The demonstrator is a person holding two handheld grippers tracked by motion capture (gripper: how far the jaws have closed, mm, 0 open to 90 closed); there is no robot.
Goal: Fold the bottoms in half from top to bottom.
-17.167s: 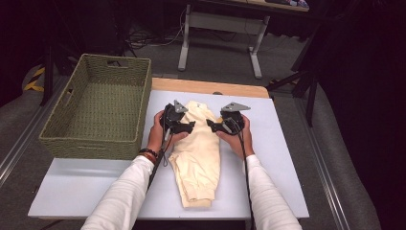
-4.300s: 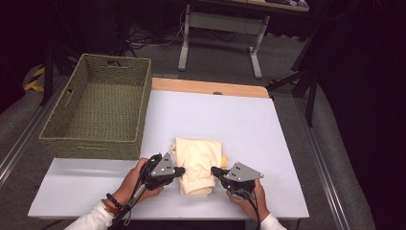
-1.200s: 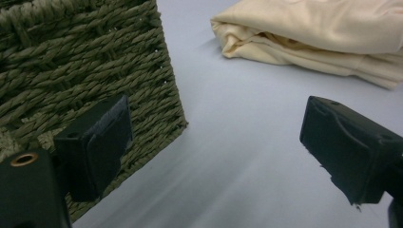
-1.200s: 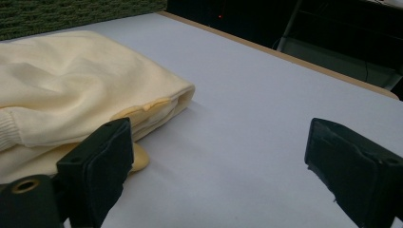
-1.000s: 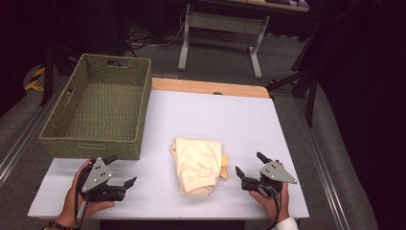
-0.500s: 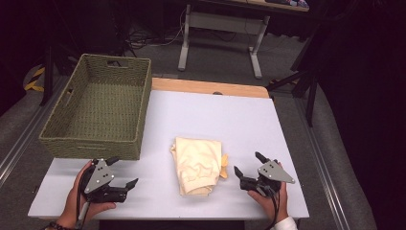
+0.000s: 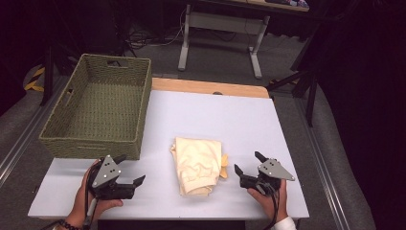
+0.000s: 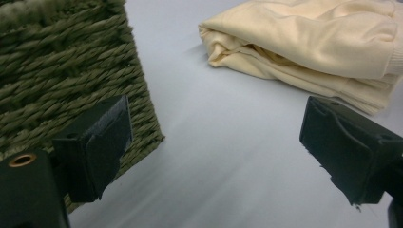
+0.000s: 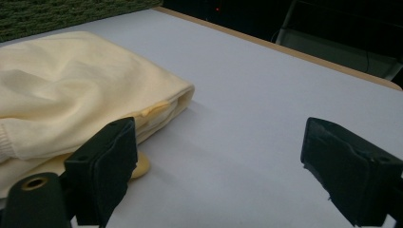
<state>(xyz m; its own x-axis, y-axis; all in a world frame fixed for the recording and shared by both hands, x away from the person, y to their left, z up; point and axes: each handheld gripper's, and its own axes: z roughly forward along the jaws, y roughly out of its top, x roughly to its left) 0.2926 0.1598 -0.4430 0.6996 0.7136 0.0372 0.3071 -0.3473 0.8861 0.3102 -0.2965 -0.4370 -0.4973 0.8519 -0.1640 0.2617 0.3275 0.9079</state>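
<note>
A cream garment (image 7: pixel 198 165) lies folded in a compact stack on the white table (image 7: pixel 215 115), near the front edge. My left gripper (image 7: pixel 130 168) rests on the table to its left, just in front of the basket, open and empty. In the left gripper view the gripper (image 8: pixel 221 152) faces the garment (image 8: pixel 313 42) across bare table. My right gripper (image 7: pixel 247 162) sits to the garment's right, open, with nothing between its jaws. In the right gripper view the gripper (image 9: pixel 225 171) stands close beside the garment's edge (image 9: pixel 71 104).
A green woven basket (image 7: pixel 91 143) stands empty at the table's left, and its corner (image 8: pixel 62 71) is close to my left jaw. A wooden strip (image 7: pixel 210 87) runs along the table's far edge. Beyond it are a desk frame and dark floor.
Both grippers have let go of the folded garment and drawn apart to its sides. Over the last second the left gripper has edged slightly right, and the right one has barely moved.
</note>
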